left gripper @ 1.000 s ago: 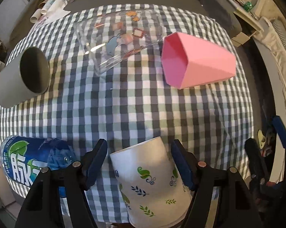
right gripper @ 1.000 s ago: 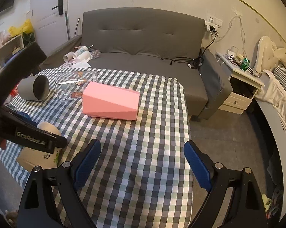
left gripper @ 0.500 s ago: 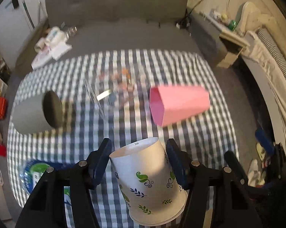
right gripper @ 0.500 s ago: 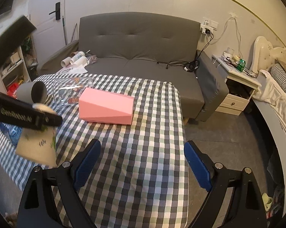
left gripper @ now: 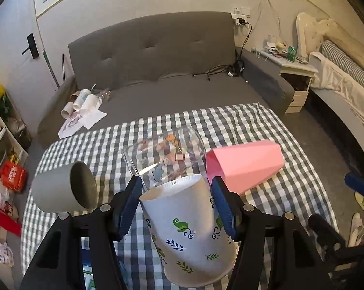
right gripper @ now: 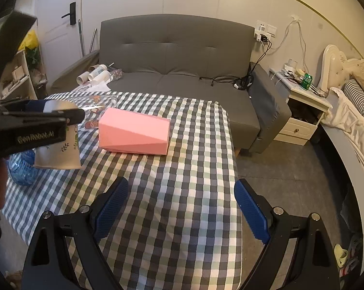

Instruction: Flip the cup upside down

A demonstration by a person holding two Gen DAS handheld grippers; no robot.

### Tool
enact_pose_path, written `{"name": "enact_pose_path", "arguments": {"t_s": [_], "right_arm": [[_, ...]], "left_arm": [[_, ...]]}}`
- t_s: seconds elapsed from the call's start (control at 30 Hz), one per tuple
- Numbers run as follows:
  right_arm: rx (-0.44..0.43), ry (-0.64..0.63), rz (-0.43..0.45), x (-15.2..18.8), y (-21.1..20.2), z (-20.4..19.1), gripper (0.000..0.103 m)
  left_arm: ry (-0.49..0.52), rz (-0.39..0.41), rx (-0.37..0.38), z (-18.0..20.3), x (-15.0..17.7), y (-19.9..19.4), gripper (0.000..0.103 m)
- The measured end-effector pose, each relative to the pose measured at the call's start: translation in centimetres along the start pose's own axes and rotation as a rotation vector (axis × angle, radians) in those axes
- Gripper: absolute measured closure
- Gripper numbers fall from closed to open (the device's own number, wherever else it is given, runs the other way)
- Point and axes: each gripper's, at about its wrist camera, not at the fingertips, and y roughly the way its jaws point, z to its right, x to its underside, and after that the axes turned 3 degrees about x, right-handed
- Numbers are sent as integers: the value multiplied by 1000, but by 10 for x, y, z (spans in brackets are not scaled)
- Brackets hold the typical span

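My left gripper (left gripper: 176, 204) is shut on a white paper cup (left gripper: 186, 232) printed with green and blue leaves. The cup hangs above the checked table, its closed base pointing away from the camera and its wide mouth toward it. In the right wrist view the same cup (right gripper: 60, 148) hangs at the left, wide end down, under the left gripper's black body. My right gripper (right gripper: 180, 213) is open and empty above the near right part of the table.
On the checked tablecloth (right gripper: 182, 169) lie a pink faceted cup (left gripper: 244, 164) on its side, a clear printed glass (left gripper: 167, 154), a grey cup (left gripper: 61, 191) on its side and a blue bottle (right gripper: 22, 166). A grey sofa (left gripper: 157, 72) stands behind; a nightstand (right gripper: 302, 111) is at right.
My left gripper has closed on the paper cup, lifted it off the table and tilted up toward level, so the sofa and wall came into view. The right gripper has barely moved.
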Motion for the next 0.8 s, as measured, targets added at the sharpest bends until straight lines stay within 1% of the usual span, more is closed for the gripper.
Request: {"name": "enact_pose_path", "arguments": {"t_s": [0.07, 0.17, 0.37, 0.43, 0.5, 0.63, 0.7, 0.8], "right_arm": [[1, 1, 0, 1, 1, 0, 13], [-3, -1, -12, 1, 4, -1, 13], [-4, 1, -10, 2, 3, 0, 13], [-6, 6, -8, 1, 2, 2, 13], [-11, 15, -10, 1, 1, 4, 13], [-25, 34, -12, 0, -4, 8, 13], [-28, 37, -3, 0, -9, 9, 13], [-38, 45, 7, 0, -18, 10, 13]], "left_arm": [[-13, -2, 2, -1, 5, 3, 42], [-20, 16, 19, -3, 10, -1, 42], [22, 14, 21, 5, 14, -9, 41], [30, 3, 34, 8, 17, -13, 40], [22, -16, 63, 8, 22, -15, 40], [15, -29, 81, 9, 28, -22, 39], [6, -29, 94, 9, 30, -28, 29], [-10, -6, 107, 8, 31, -42, 27]]}}
